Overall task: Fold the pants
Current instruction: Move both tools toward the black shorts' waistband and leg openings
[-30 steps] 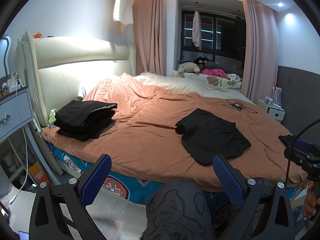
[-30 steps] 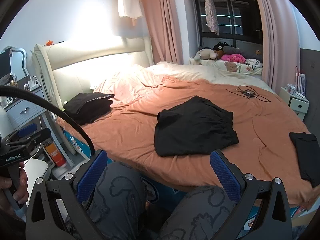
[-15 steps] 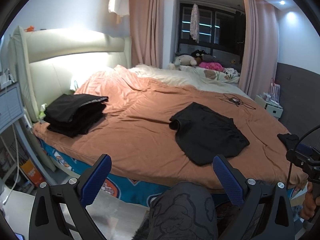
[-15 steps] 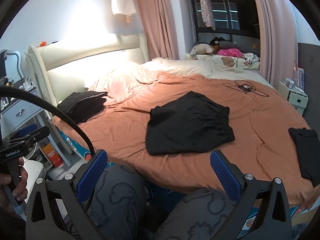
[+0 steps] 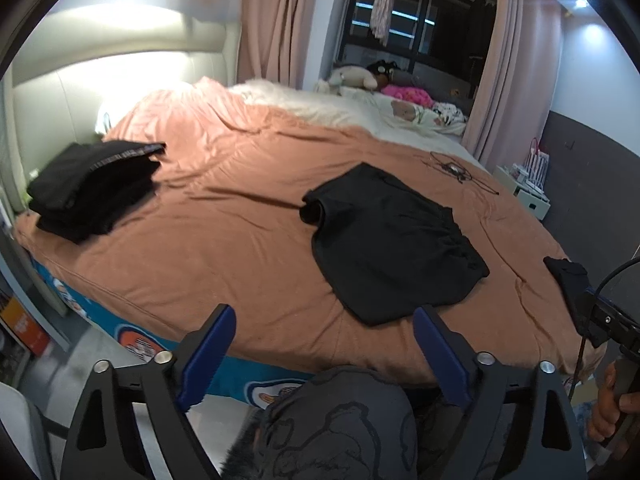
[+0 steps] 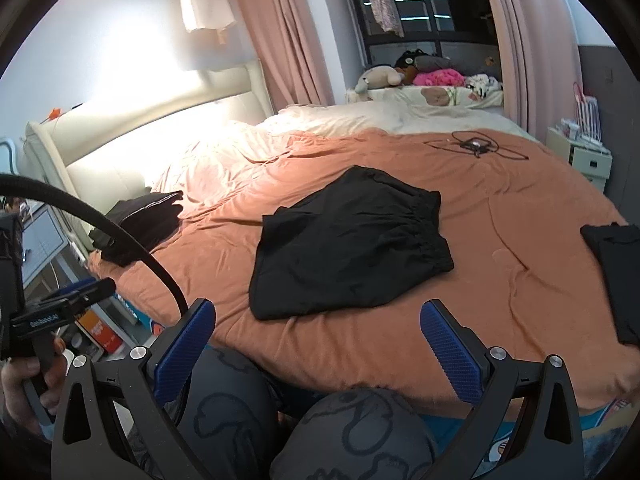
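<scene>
Blue-padded left gripper [image 5: 324, 344] and right gripper [image 6: 318, 338] gape wide, empty.

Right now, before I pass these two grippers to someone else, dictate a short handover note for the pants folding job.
Left gripper: open, empty, held off the near bed edge.
Right gripper: open, empty, also short of the bed.
Black pants: lying loosely on the orange blanket mid-bed, looking partly doubled over, untouched by either gripper.
Folded black stack: near the headboard, looks finished.
Another dark garment: at the blanket's right edge, partly cut off from view.
Left to do: reach in, grasp the black pants, and finish folding them, probably then the dark garment.
</scene>
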`<move>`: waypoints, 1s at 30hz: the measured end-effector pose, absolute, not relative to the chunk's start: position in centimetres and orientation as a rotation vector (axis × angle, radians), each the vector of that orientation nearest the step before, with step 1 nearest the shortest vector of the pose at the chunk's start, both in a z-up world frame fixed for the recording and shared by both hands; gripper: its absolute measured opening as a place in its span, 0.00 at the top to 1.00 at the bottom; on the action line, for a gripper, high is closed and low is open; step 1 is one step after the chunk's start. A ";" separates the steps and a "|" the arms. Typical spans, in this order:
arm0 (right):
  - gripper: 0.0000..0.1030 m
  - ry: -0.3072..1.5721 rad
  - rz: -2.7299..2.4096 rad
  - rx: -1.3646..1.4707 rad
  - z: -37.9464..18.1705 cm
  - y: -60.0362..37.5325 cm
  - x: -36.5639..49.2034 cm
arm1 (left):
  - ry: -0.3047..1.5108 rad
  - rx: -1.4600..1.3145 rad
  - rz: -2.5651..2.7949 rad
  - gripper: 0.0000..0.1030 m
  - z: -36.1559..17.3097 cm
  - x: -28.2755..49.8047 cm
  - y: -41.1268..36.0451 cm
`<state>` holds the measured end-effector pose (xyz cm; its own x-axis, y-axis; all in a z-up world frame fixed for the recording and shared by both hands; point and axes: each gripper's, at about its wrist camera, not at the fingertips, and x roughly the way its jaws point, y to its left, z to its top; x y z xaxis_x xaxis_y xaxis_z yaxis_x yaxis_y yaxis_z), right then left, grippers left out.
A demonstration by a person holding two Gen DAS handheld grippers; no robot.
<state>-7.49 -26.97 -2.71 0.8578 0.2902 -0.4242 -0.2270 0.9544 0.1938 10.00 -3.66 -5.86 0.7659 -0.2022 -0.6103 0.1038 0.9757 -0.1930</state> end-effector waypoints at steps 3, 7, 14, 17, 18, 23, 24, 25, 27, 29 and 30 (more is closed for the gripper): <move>0.09 0.494 0.283 0.159 -2.9 -27.7 -5.8 | 0.718 -0.184 -0.188 0.17 -6.7 11.8 -3.9; 0.14 0.528 0.294 0.183 -3.1 -28.5 -3.6 | 0.764 -0.224 -0.205 0.23 -7.9 13.8 -4.2; 0.20 0.588 0.315 0.252 -3.8 -30.5 0.1 | 0.839 -0.246 -0.230 0.31 -10.0 16.7 -5.3; 0.21 0.606 0.312 0.283 -4.1 -31.4 1.2 | 0.885 -0.270 -0.250 0.38 -11.2 18.1 -5.6; 0.22 0.612 0.306 0.294 -4.3 -31.8 1.6 | 0.897 -0.275 -0.252 0.39 -11.5 18.4 -5.7; 0.24 0.632 0.300 0.315 -4.8 -32.8 2.7 | 0.974 -0.334 -0.268 0.48 -13.5 20.4 -6.0; 0.24 0.635 0.299 0.317 -4.9 -33.0 2.9 | 0.987 -0.344 -0.270 0.49 -14.0 20.7 -6.1; 0.25 0.642 0.296 0.323 -5.0 -33.2 3.2 | 0.999 -0.354 -0.273 0.49 -14.2 21.0 -6.1; 0.25 0.649 0.296 0.331 -5.2 -33.3 3.5 | 1.019 -0.373 -0.277 0.49 -14.9 21.5 -6.3; 0.25 0.657 0.295 0.338 -5.4 -33.5 3.8 | 1.035 -0.384 -0.282 0.49 -15.3 21.8 -6.4; 0.25 0.661 0.296 0.342 -5.5 -33.6 4.0 | 1.044 -0.389 -0.285 0.49 -15.6 22.0 -6.4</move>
